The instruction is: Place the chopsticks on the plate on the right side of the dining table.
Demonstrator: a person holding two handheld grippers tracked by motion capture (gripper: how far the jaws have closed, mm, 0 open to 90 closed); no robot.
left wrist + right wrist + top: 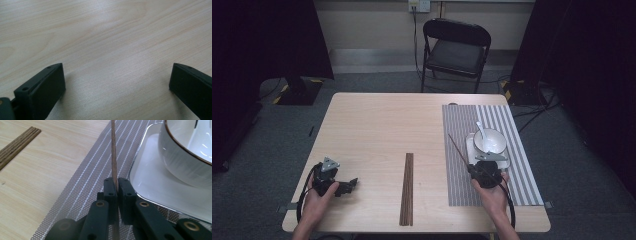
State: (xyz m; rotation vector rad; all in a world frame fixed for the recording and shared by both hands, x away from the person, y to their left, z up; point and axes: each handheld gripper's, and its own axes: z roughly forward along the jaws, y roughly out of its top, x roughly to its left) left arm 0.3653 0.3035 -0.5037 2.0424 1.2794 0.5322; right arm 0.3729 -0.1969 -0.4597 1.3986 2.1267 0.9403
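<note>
Right gripper (116, 185) jaws clamping chopstick (114, 157) over striped mat (85, 192), left gripper (117, 82) jaws wide, empty — pale wooden table (105, 32).

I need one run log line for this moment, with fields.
right tongs: shut on chopstick, over placemat | left tongs: open, above table | bowl with spoon on tray

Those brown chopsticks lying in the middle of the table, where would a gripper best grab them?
Probably from straight above, near the middle of the chopsticks, jaws closing across their narrow width. They lie flat, side by side, pointing away from the person, with bare table on both sides. The open left gripper is free.
</note>
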